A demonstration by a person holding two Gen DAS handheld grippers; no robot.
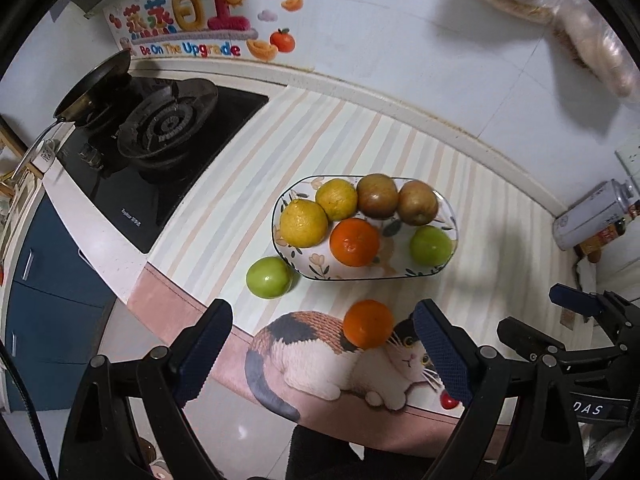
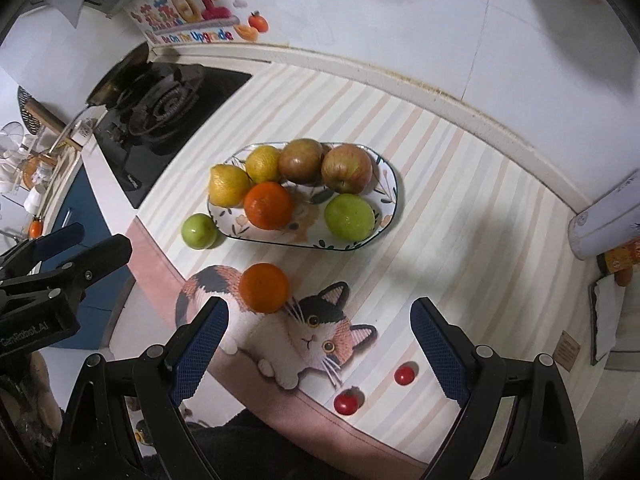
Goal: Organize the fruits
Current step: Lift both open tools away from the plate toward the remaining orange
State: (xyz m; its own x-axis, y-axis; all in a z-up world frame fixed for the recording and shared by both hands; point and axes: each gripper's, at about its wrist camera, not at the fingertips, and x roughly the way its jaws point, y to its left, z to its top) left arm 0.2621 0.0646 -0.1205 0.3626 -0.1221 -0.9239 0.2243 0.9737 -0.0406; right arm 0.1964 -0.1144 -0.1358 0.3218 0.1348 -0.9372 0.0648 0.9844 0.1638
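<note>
An oval flowered plate point(image 1: 440, 270) point(image 2: 390, 184) on the striped mat holds two lemons point(image 1: 303, 223), two brownish apples point(image 1: 377, 195), an orange point(image 1: 354, 241) and a green apple point(image 1: 430, 245). A loose green apple point(image 1: 269, 277) point(image 2: 199, 231) lies against the plate's left end. A loose orange point(image 1: 368, 323) point(image 2: 264, 288) lies on the cat picture in front of the plate. My left gripper point(image 1: 324, 356) is open and empty, just short of that orange. My right gripper point(image 2: 320, 350) is open and empty, with the orange left of its middle.
A gas stove point(image 1: 168, 136) with a pan point(image 1: 94, 84) stands at the left. A spray can point(image 1: 592, 212) lies at the right by the wall. Two small red tomatoes point(image 2: 404, 375) point(image 2: 346, 402) lie near the counter's front edge point(image 2: 320, 412).
</note>
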